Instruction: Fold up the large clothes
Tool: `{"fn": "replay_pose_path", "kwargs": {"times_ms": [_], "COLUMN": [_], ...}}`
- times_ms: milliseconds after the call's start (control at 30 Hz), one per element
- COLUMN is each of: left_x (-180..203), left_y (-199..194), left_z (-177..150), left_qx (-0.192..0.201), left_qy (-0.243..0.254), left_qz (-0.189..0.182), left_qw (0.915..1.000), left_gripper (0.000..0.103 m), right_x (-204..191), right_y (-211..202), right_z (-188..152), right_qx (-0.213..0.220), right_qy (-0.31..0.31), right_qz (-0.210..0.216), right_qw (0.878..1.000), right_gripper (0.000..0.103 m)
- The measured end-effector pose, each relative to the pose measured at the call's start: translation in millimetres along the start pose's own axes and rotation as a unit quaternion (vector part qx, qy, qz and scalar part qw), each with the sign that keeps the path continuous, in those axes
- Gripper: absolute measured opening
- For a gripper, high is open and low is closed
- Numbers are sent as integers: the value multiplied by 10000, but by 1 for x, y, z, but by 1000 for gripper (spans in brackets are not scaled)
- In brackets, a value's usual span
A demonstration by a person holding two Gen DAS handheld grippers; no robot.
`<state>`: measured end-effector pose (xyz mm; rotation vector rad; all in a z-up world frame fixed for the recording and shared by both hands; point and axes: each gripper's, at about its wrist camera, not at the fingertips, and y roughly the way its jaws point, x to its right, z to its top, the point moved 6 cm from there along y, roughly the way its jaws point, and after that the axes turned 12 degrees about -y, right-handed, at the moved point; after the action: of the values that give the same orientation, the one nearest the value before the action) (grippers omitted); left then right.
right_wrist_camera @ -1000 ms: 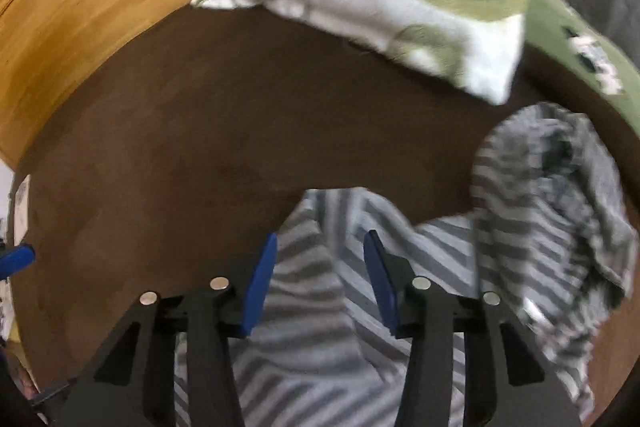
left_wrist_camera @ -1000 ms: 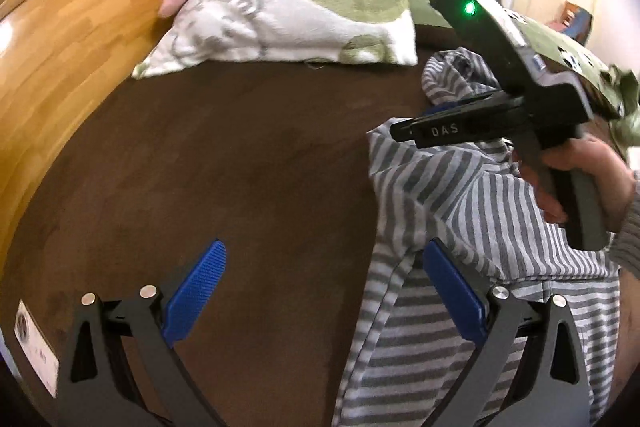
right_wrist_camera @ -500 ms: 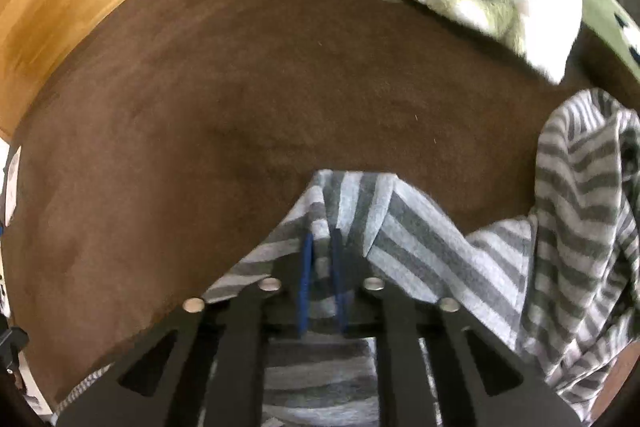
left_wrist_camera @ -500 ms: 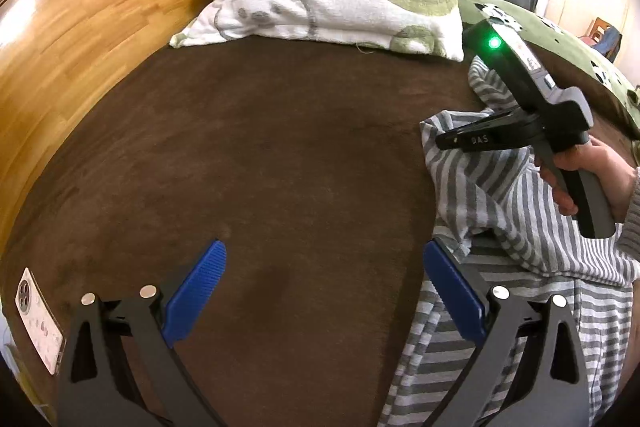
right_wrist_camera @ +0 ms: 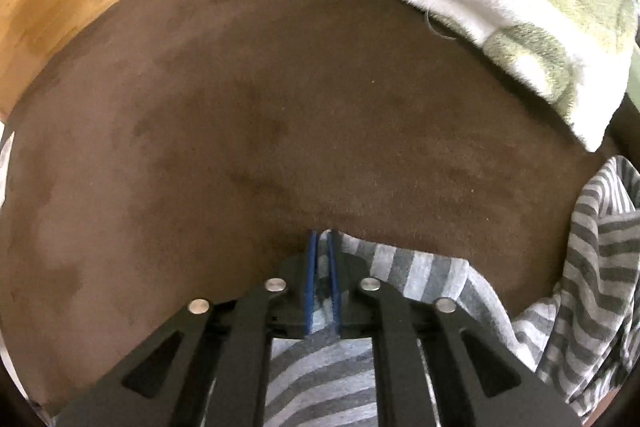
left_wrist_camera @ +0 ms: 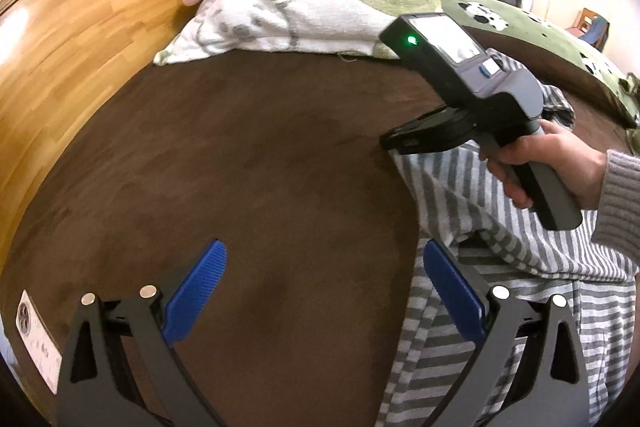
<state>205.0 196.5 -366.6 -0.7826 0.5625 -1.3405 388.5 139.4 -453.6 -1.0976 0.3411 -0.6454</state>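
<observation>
A grey-and-white striped garment [left_wrist_camera: 500, 307] lies crumpled on the right of a brown bed cover [left_wrist_camera: 260, 167]. My right gripper [left_wrist_camera: 390, 143], held by a hand [left_wrist_camera: 536, 155], points down at the garment's left edge. In the right wrist view its blue pads [right_wrist_camera: 310, 267] stand close together with a fold of the striped garment [right_wrist_camera: 400, 267] pinched between them; the jaws are opening slightly. My left gripper [left_wrist_camera: 324, 291] hovers open over the bare cover, its right pad beside the garment's edge, with nothing between its fingers.
A white and green pillow [left_wrist_camera: 312, 7] lies at the head of the bed against a wooden headboard [left_wrist_camera: 80, 27]. A green blanket [left_wrist_camera: 540, 39] runs along the far right. A white label [left_wrist_camera: 36, 339] sits at the cover's left edge.
The right gripper's jaws closed on the garment's edge fold, and the gripper sank toward the cover with it. The left gripper has stayed open and nearly still.
</observation>
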Motion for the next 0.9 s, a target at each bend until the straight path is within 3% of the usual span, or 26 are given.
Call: {"fn": "replay_pose_path", "kwargs": {"times_ms": [133, 267, 433, 533, 633, 800, 900], "left_x": [25, 67, 151, 200, 249, 318, 345], "left_y": [-6, -16, -28, -26, -21, -23, -27], "left_z": [14, 29, 29, 17, 0, -31, -43], "left_qx": [121, 86, -35, -230, -444, -748, -839], "left_qy": [179, 344, 776, 912, 1025, 1341, 1406], "left_qz": [-296, -864, -1557, -1740, -1894, -1910, -1868], "left_qw": [9993, 9956, 9847, 9802, 9755, 9695, 9687], "left_gripper": [97, 97, 97, 97, 97, 97, 97], "right_x": [21, 61, 95, 111, 112, 116, 117], "right_y": [-57, -141, -239, -271, -292, -326, -341], "right_z": [-5, -53, -196, -302, -388, -477, -511], "right_qx": [500, 855, 564, 28, -322, -348, -268], "right_qy": [394, 1117, 2093, 2792, 3325, 4130, 4415], "right_qz": [-290, -831, -2017, -2452, -2732, -2997, -2990], "right_qw": [9975, 9866, 9552, 9284, 9021, 8593, 8455], "right_gripper": [46, 49, 65, 65, 65, 65, 65]}}
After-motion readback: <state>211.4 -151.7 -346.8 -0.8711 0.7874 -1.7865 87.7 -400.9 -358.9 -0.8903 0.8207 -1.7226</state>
